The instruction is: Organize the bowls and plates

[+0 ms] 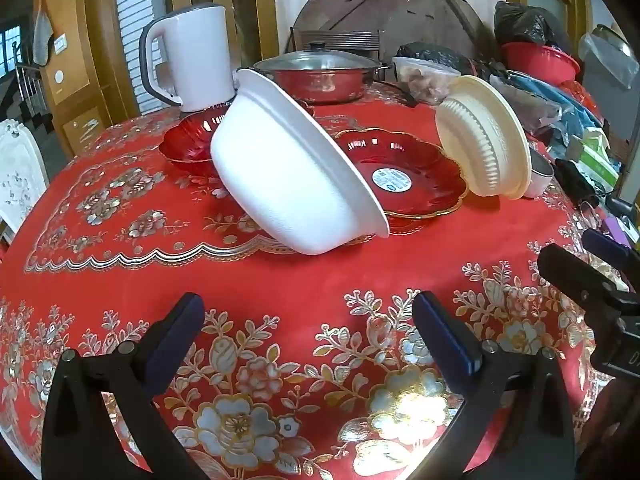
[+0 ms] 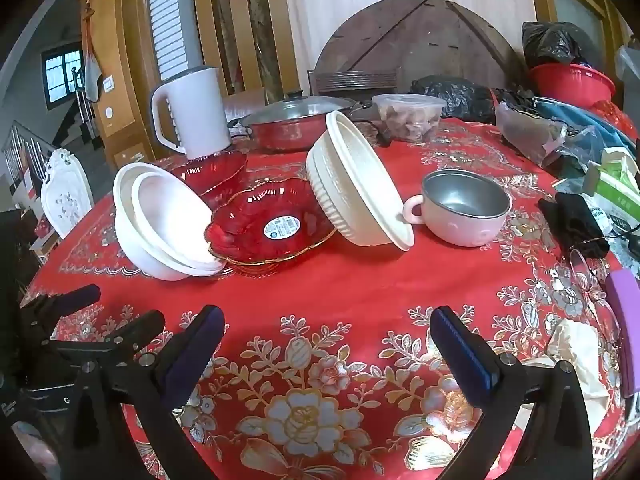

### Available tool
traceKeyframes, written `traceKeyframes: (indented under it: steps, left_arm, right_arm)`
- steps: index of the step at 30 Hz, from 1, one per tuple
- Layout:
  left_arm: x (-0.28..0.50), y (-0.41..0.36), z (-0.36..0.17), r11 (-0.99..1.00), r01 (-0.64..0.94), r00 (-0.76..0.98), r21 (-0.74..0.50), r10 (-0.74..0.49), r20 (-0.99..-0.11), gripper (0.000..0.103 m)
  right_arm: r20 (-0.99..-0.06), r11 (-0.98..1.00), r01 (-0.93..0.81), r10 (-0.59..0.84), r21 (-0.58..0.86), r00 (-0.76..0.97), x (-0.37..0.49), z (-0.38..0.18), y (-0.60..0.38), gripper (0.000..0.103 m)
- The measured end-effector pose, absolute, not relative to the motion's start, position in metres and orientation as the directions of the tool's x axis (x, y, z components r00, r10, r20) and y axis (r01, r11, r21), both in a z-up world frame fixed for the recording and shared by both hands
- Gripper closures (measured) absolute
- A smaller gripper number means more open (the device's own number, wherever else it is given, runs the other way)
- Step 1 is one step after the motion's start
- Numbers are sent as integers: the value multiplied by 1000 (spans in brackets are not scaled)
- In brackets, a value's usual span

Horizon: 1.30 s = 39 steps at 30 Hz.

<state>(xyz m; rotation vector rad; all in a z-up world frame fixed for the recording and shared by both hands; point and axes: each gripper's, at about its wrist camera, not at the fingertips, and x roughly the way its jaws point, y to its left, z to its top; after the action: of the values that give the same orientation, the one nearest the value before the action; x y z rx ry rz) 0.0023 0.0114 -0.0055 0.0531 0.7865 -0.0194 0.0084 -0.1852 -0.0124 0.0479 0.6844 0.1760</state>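
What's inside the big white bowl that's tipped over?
Another white bowl is nested inside the big white bowl, and that inner one looks empty. Anything between the two bowls is hidden.

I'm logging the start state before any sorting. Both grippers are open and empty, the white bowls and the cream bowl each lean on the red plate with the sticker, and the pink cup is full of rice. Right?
One thing is off: the pink cup is empty; the right wrist view shows its bare metal inside. The rest stands: left gripper and right gripper are open and empty, and the white bowls and cream bowl lean on the red plate.
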Motion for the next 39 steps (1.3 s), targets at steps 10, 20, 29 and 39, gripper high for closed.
traceKeyframes:
  steps: [10, 20, 29, 39]
  left_arm:
    - [1, 10, -6, 998, 32, 701, 47, 11, -713, 0]
    - [3, 12, -9, 999, 23, 696, 47, 18, -718, 0]
    - [3, 13, -9, 999, 24, 695, 47, 17, -719, 0]
    - [3, 13, -9, 999, 24, 694, 44, 15, -720, 0]
  right_arm:
    - [-629, 984, -148, 179, 101, 757, 11, -15, -183, 0]
    - [-635, 984, -155, 177, 90, 752, 12, -17, -178, 0]
    - [-641, 983, -158, 178, 90, 747, 13, -18, -178, 0]
    - [-640, 983, -161, 183, 93, 747, 12, -17, -179, 0]
